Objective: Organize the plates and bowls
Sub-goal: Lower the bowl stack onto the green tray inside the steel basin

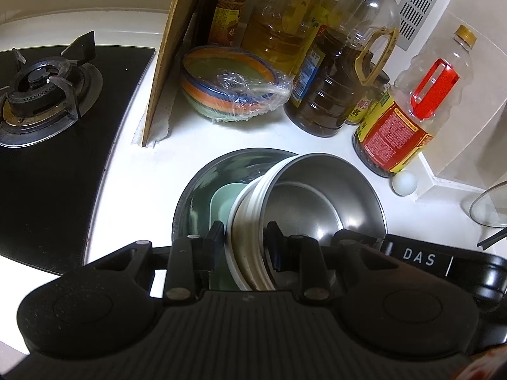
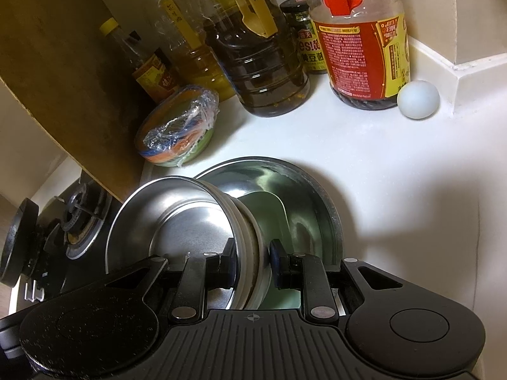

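Note:
A steel bowl [image 1: 317, 196] [image 2: 177, 218] with a white ribbed outer shell is tilted on its side over a wide steel basin [image 1: 196, 186] [image 2: 329, 209]. A pale green plate [image 1: 221, 202] [image 2: 269, 212] lies inside the basin, under the bowl. My left gripper [image 1: 245, 243] is shut on the bowl's wall, one finger inside and one outside. My right gripper [image 2: 252, 262] is shut on the same bowl's wall at another part of the rim. A stack of coloured bowls [image 1: 228, 85] [image 2: 177, 133] in plastic wrap sits behind the basin.
Several oil and sauce bottles [image 1: 329, 72] [image 2: 263, 63] crowd the back of the white counter. A cardboard sheet [image 1: 171, 53] stands between them and the gas stove [image 1: 41, 95]. A white ball [image 1: 404, 183] [image 2: 418, 98] rests by the wall ledge. A glass rim [image 1: 488, 205] shows far right.

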Tool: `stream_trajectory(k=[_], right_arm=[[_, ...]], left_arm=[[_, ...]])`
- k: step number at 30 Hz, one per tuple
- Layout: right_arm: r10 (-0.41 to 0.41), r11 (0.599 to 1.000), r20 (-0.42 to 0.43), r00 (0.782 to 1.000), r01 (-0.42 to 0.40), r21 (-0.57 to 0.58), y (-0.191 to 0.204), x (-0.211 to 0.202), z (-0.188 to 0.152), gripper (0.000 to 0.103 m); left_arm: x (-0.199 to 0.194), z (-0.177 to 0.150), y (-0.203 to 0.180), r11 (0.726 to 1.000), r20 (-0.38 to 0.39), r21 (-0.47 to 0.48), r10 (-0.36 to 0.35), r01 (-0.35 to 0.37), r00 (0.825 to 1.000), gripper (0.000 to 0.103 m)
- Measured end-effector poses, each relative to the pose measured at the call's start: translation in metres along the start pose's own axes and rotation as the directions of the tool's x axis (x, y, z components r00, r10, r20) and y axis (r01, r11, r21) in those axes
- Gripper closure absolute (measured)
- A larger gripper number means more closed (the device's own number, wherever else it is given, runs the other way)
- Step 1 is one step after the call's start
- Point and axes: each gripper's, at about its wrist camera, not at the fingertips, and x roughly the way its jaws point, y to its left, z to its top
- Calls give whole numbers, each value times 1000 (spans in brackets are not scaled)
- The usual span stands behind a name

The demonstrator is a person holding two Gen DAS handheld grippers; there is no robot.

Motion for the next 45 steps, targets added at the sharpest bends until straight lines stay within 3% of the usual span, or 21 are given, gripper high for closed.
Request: stream_trajectory(k=[22, 29, 38, 41, 43, 45], right_arm=[[25, 999, 14, 1000, -24, -33, -1, -2, -2, 80], [112, 993, 83, 990, -108, -43, -11, -16, -1, 73], [237, 972, 140, 961, -235, -27, -31, -31, -15, 73], [246, 969, 145, 958, -245, -21, -31, -31, -18, 73], [248, 968, 150, 957, -249, -12, -32, -31, -20, 74], [250, 968, 156, 956, -252, -6, -33, -32, -20, 88]], left_arm=[[-1, 0, -2, 1000, 22, 27, -3, 2, 1000, 78], [-16, 3, -1, 999, 68, 49, -26, 22, 997, 76], [-28, -7, 6, 998, 78, 38, -59, 57, 995, 77], [-29, -9, 8, 997, 73, 28, -69, 67, 995, 78], [-28, -9, 10, 996, 71, 20, -83, 82, 994, 83], [-28, -9, 10, 994, 65, 11, -109, 108, 992, 89]])
